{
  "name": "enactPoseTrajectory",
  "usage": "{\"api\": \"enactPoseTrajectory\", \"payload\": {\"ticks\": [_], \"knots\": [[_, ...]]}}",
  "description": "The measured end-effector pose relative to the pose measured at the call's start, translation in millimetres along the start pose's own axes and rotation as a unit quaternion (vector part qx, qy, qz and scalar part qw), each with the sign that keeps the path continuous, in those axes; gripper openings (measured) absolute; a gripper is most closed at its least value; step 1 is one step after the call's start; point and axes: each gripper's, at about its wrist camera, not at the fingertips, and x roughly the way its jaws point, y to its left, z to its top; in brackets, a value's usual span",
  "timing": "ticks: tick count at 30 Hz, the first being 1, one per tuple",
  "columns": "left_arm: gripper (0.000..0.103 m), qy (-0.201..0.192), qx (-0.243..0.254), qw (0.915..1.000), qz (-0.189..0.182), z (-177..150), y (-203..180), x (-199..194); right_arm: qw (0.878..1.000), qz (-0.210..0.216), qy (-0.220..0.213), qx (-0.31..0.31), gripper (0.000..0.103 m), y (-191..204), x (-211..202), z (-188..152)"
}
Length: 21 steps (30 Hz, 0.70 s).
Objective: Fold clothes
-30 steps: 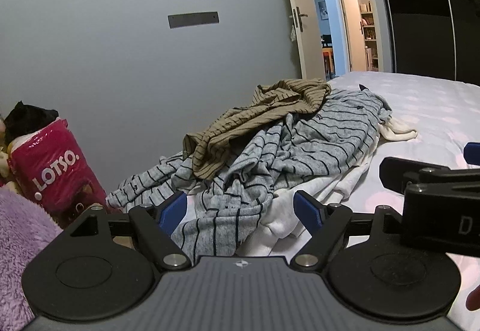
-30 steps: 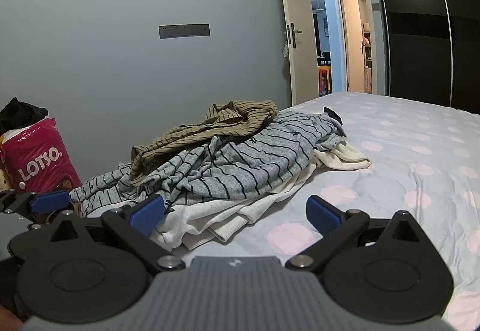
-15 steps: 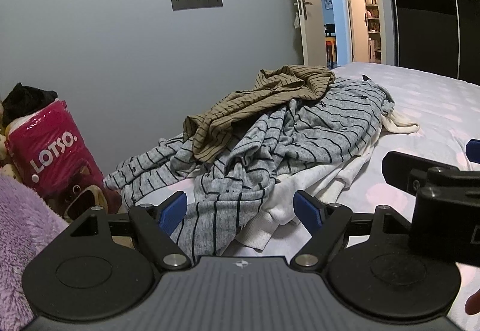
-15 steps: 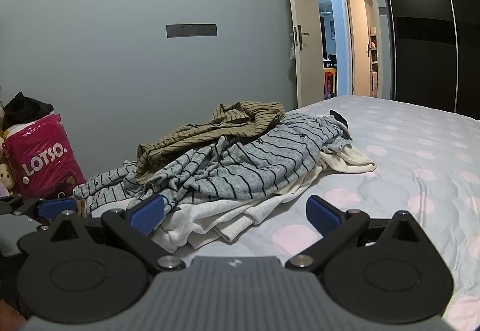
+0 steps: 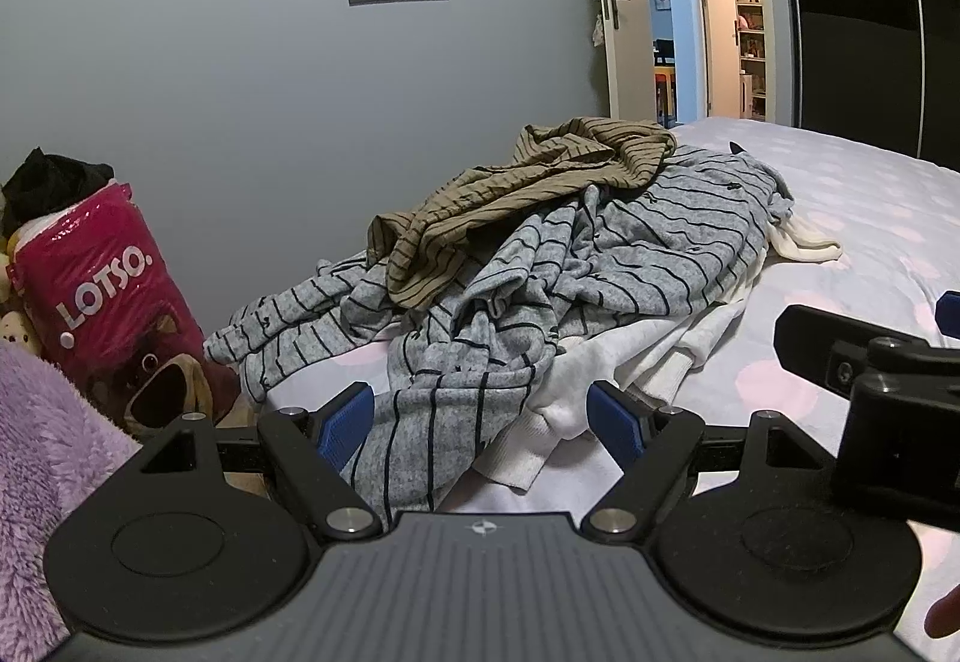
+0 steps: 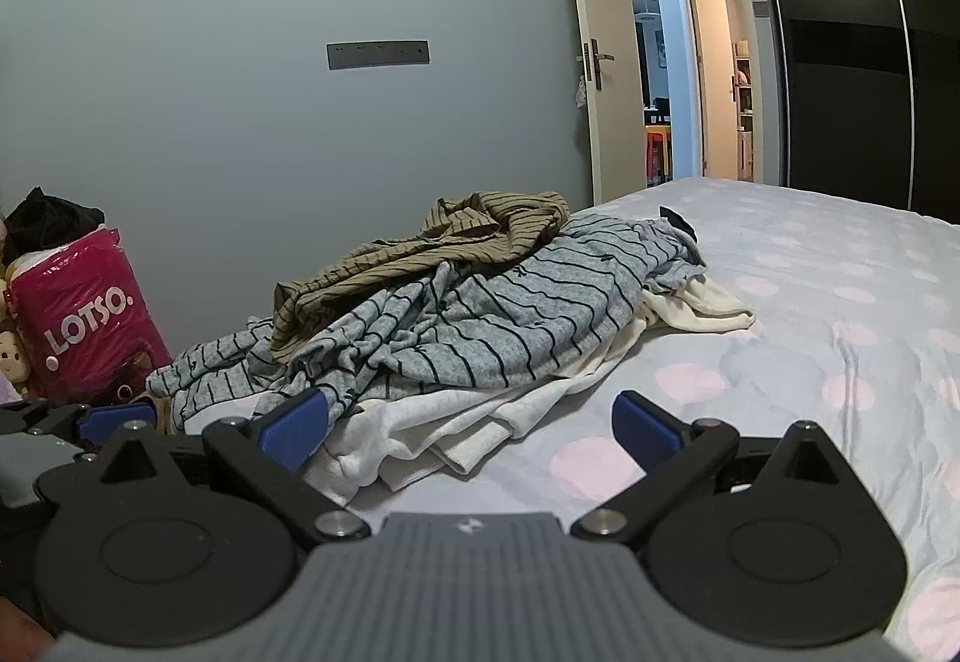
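A heap of clothes lies on the bed: a grey striped top [image 5: 606, 266] [image 6: 510, 320], an olive striped shirt [image 5: 522, 182] [image 6: 432, 248] on it, and a white garment [image 5: 630, 368] [image 6: 468, 422] underneath. My left gripper [image 5: 483, 422] is open, low above the near hem of the grey top and the white cuff, holding nothing. My right gripper [image 6: 474, 425] is open just in front of the white garment's folded edge, with nothing between its blue pads. The right gripper's black body [image 5: 870, 368] shows at the right of the left wrist view.
The bed [image 6: 810, 314] has a pale sheet with pink dots, stretching right of the heap. A pink LOTSO bag [image 5: 102, 290] [image 6: 78, 320] and plush toys stand at the left against the grey wall. A purple fluffy blanket [image 5: 42, 452] lies near left. An open door [image 6: 600, 62] is behind.
Both views have shifted slightly; the clothes heap sits a little lower and nearer in the frames. Both grippers stay open and the clothes have not moved.
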Motion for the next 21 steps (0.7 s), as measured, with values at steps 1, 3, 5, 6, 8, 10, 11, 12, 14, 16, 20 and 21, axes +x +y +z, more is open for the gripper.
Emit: {"api": "enactPoseTrajectory", "payload": {"ticks": [1, 3, 5, 6, 8, 10, 11, 12, 14, 16, 20, 21], "knots": [[0.078, 0.001, 0.0, 1.0, -0.001, 0.1, 0.0, 0.4, 1.0, 0.0, 0.0, 0.001, 0.101, 0.1, 0.2, -0.1], [0.078, 0.003, -0.001, 1.0, -0.004, 0.1, 0.6, 1.2, 1.0, -0.001, 0.0, 0.001, 0.101, 0.2, 0.2, -0.3], [0.078, 0.003, -0.001, 1.0, -0.006, 0.2, 0.8, 2.0, 1.0, -0.003, -0.002, 0.001, 0.101, 0.4, 0.1, -0.7], [0.078, 0.003, -0.001, 1.0, -0.007, 0.4, 0.6, 2.3, 1.0, -0.004, -0.003, 0.001, 0.101, 0.4, 0.1, -0.8], [0.078, 0.004, -0.001, 0.9999, -0.011, 0.9, 0.3, 3.0, 1.0, -0.006, -0.004, 0.002, 0.101, -0.3, 0.1, -0.9], [0.078, -0.001, 0.001, 1.0, -0.007, 2.1, -1.0, 2.6, 1.0, -0.009, -0.006, 0.002, 0.101, -0.8, -0.2, -0.3], [0.078, -0.003, 0.001, 0.9999, -0.01, 3.4, -1.0, 2.4, 1.0, -0.012, -0.008, 0.003, 0.101, -1.1, -0.8, 0.1], [0.078, -0.003, 0.002, 0.9998, -0.019, 4.9, -1.0, 2.5, 1.0, -0.015, -0.011, 0.004, 0.101, -1.5, -1.5, 0.5], [0.078, -0.002, 0.001, 0.9996, -0.026, 9.6, -1.0, 3.6, 1.0, -0.02, -0.014, 0.011, 0.101, -3.2, -2.7, 2.7], [0.078, 0.0, 0.005, 0.999, -0.045, 16.4, -0.8, 5.9, 0.999, -0.026, -0.012, 0.024, 0.101, -7.1, -3.0, 5.9], [0.078, -0.002, 0.004, 0.9988, -0.048, 32.5, 1.0, 13.3, 0.999, -0.035, 0.002, 0.038, 0.101, -16.6, 0.8, 16.3], [0.078, -0.001, 0.007, 0.9986, -0.052, 37.5, 1.6, 17.0, 0.999, -0.034, 0.006, 0.036, 0.101, -17.8, 3.6, 19.9]]}}
